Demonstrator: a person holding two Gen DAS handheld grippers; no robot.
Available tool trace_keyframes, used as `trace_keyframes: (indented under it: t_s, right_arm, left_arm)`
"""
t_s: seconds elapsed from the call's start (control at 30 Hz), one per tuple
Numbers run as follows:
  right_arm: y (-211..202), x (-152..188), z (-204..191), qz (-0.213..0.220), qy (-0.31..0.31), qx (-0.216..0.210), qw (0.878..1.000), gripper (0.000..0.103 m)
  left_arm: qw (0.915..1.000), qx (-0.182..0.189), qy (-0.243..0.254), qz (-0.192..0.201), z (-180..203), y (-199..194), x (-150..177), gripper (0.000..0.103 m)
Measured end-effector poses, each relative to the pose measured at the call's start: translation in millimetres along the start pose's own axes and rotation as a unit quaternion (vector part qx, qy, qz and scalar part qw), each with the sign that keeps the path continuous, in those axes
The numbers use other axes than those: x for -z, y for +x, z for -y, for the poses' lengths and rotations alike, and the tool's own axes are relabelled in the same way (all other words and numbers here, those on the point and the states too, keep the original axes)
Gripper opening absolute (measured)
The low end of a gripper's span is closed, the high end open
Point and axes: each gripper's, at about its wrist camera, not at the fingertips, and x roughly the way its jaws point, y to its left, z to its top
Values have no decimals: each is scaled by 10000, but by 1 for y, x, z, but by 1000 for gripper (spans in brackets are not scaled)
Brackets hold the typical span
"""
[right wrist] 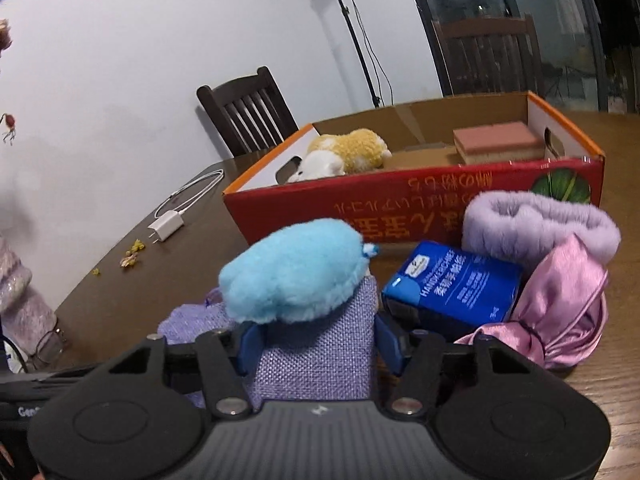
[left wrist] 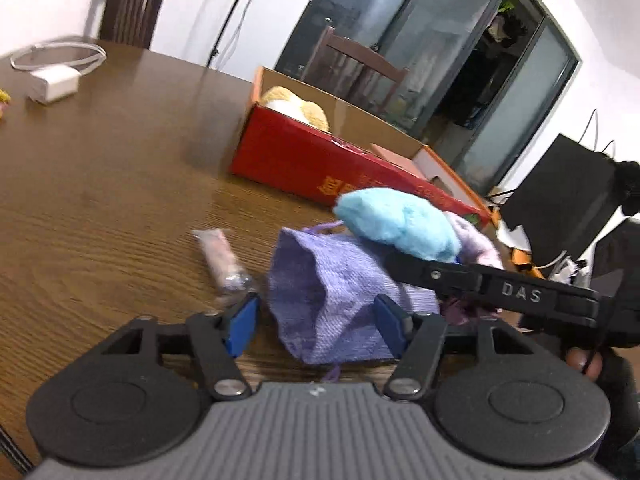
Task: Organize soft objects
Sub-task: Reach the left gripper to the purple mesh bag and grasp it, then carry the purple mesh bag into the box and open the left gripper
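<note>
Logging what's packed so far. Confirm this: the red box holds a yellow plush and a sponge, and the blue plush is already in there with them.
Not quite. The blue plush is not in the red box; the right wrist view shows it outside, in front of the box, above the purple cloth bag. The rest holds: the yellow plush and the sponge are in the box.

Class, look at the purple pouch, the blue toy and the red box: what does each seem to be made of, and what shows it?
Purple pouch: coarse woven cloth, matte; the open weave shows, perhaps burlap-like.
Blue toy: plush, fluffy; its short pile stands up.
Red box: cardboard, printed red outside, plain brown inside along the walls.
</note>
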Motion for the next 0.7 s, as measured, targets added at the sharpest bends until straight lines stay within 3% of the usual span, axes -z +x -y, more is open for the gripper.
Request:
trace_keyframes:
  t_s: [0.07,0.17,0.23,0.3,0.37,0.43,0.53,0.7]
  right_arm:
    - [0,-2,4,-65,187,-36,9998,57]
    - [-1,-1,4,-160,242,-4,9996,58]
    - [-3,0,3,-227,242,-12,9994,59]
    - [-5,2,4,-309,284,-72,9991,59]
    - [-12,5,4,-313,380,-178,9986,40]
    - [-22,9,-4,-292,274,-135,9991,13]
    - [-44,17,-18,-326,23,-238,9992,11]
    - [-87,44,-15,-449,693,-918,9924,11]
  left_arm:
    - [9999,77,-89,-71,0,2,-2,53]
    - [9982,365,-416,-232,-5,5,-1,36]
    - [9974,434,-493,-286,-6,4,1,18]
    - [9976,401,-468,-324,-4,-1,5,14]
    - [9971,491,-470,-343,-1,-10,8,12]
    - [9969,542,-462,-345,3,-22,10,11]
    - [9963,641,-431,-372,7,-46,15,11]
    - [9946,746,-639,-349,1,-75,26,13]
